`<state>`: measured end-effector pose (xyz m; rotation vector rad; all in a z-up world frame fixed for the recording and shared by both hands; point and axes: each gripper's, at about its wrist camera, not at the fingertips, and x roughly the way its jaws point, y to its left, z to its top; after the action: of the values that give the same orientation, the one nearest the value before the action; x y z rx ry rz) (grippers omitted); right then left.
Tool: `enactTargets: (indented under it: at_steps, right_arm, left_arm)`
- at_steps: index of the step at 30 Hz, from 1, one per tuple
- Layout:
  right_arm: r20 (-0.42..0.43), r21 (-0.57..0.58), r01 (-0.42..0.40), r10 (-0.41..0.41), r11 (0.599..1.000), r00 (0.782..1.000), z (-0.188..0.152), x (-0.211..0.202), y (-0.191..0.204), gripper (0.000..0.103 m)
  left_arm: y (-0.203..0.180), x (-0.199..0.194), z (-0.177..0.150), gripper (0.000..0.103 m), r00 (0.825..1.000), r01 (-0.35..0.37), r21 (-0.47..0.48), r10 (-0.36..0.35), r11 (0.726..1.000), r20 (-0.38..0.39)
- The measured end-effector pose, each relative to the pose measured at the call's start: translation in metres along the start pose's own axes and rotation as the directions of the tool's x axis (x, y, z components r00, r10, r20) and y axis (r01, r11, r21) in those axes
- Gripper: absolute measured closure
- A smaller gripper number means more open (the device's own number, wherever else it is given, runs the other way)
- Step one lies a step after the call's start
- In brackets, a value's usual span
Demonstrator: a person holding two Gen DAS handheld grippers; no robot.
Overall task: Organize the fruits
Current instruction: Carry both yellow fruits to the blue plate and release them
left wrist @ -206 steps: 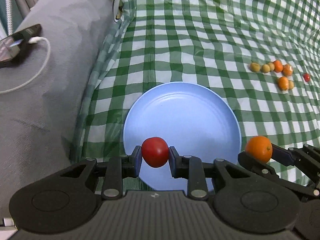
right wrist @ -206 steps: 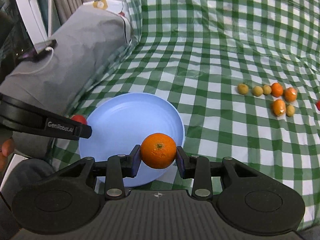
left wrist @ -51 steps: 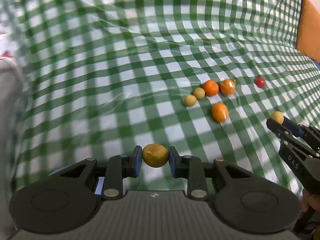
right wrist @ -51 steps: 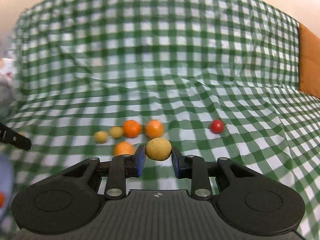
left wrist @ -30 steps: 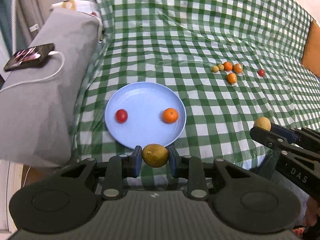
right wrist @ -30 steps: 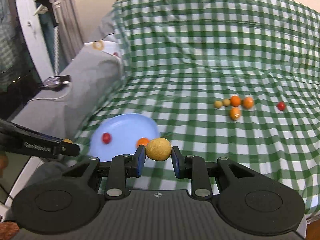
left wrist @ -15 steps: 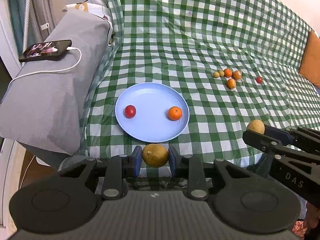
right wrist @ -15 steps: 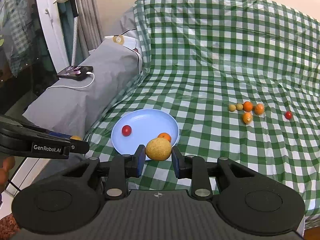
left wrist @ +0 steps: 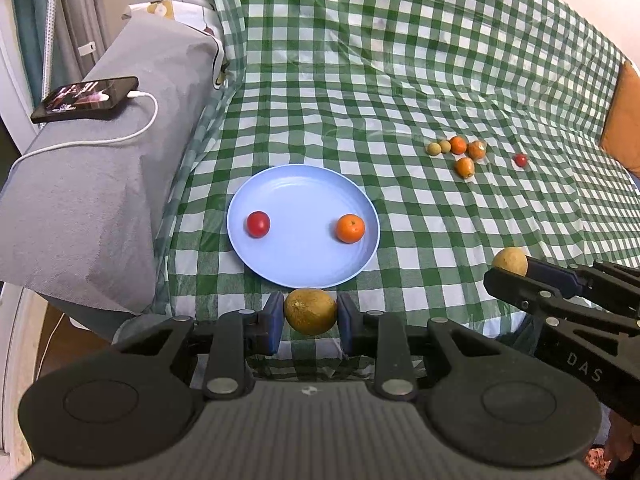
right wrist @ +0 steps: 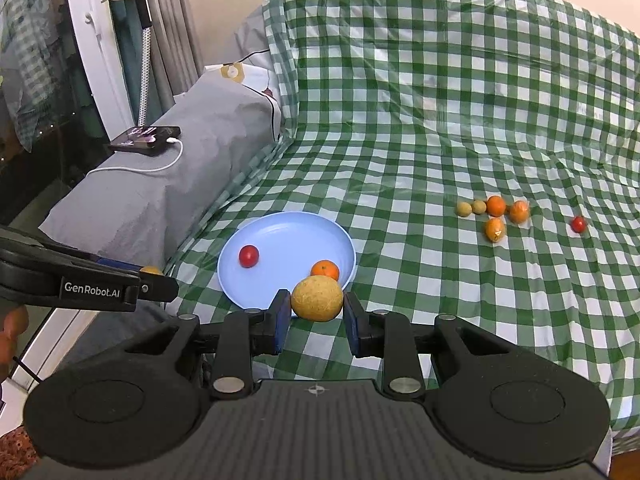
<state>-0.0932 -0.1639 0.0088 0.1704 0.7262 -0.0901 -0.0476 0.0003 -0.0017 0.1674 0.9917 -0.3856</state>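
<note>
My left gripper (left wrist: 310,322) is shut on a brownish-yellow round fruit (left wrist: 310,311), just in front of the near rim of the blue plate (left wrist: 304,184). The plate holds a red tomato (left wrist: 258,224) and an orange (left wrist: 350,228). My right gripper (right wrist: 316,312) is shut on a yellow round fruit (right wrist: 317,298), above the plate's (right wrist: 280,228) near right edge; it shows in the left wrist view (left wrist: 510,262) too. Loose fruits (left wrist: 456,150) and a red tomato (left wrist: 520,159) lie on the green checked cloth at the far right.
A grey cushion (left wrist: 100,184) lies left of the plate with a phone (left wrist: 86,98) on a white cable on it. An orange pillow (left wrist: 624,128) sits at the far right. A white door frame (right wrist: 100,40) and curtains stand at the left.
Both grippers have drawn slightly nearer the plate with their fruits still held. The plate and loose fruits have not moved.
</note>
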Motion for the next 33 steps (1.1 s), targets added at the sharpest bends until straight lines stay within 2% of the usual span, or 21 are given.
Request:
enactTargets:
  at_steps: [13,24,33]
  right_arm:
    - [-0.067,0.005,-0.022,0.022,1.0,0.998,0.01,0.049,-0.008,0.073]
    - [-0.103,-0.023,-0.052,0.05,0.998,0.993,0.028,0.114,-0.008,0.073]
    - [-0.16,-0.071,-0.064,0.052,0.995,0.986,0.028,0.166,-0.002,0.073]
  left_arm:
    - [0.012,0.047,0.036,0.072,0.998,-0.047,-0.015,0.046,0.999,-0.044]
    - [0.017,0.11,0.07,0.072,0.992,-0.078,-0.005,0.077,0.997,-0.098]
    - [0.024,0.159,0.081,0.072,0.984,-0.101,0.004,0.101,0.995,-0.149]
